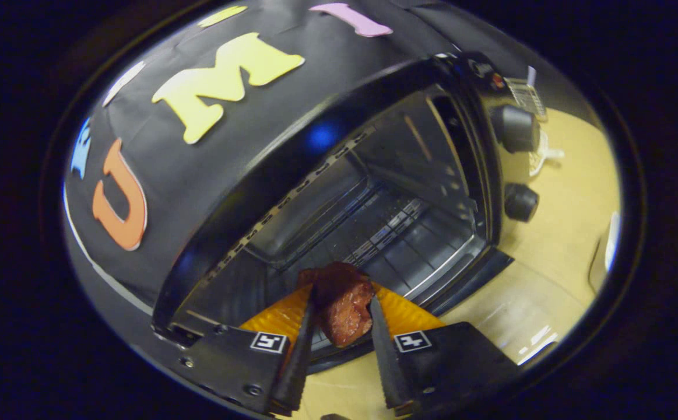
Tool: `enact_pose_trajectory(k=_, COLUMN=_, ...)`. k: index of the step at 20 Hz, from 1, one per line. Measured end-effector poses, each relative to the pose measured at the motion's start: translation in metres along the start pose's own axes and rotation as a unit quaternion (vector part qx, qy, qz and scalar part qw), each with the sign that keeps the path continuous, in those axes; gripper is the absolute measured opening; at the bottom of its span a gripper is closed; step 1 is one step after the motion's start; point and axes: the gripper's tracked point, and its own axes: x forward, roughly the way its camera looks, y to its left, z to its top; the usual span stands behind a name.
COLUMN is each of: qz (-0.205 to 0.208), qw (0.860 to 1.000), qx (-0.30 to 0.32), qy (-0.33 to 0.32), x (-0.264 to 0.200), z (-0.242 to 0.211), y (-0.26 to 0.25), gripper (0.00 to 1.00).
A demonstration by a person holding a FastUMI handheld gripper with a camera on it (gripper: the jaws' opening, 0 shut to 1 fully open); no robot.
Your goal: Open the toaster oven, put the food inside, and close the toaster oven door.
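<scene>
Food [343, 306], a reddish-brown chunk with a glossy, rough surface, sits clamped in the gripper [343, 312]: one finger presses on its left side and the other on its right, so the piece is held between the two near their tips. The chunk pokes out a little ahead of the fingers and hangs at the mouth of the toaster oven [292, 192], over the front lip of the cavity and not touching anything inside it, as far as the warped view lets me judge.

Beyond the food the oven stands open, its dark chamber tilted in the gripper view. A wire rack [400, 224] lies across the floor of the chamber, deeper in than the chunk. A row of vent slots [292, 195] runs along the upper edge of the opening. On the oven's right-hand panel two round knobs [515, 128] sit one above the other, well apart from the fingers.

The oven rests on a pale wooden table [566, 227], whose surface shows to the right of the oven and beneath the gripper. A white cord [543, 154] lies on the table just beyond the upper knob.
</scene>
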Motion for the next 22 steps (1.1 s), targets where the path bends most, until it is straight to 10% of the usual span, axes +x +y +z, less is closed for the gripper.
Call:
enact_pose_trajectory(k=5, qz=-0.007, qw=0.996, qx=-0.083, qy=-0.016, x=-0.015, z=0.003, y=0.000, gripper=0.97)
enact_pose_trajectory(k=22, qz=0.035, qw=0.970, qx=-0.241, qy=0.010, x=-0.150, z=0.013, y=-0.011, gripper=0.98)
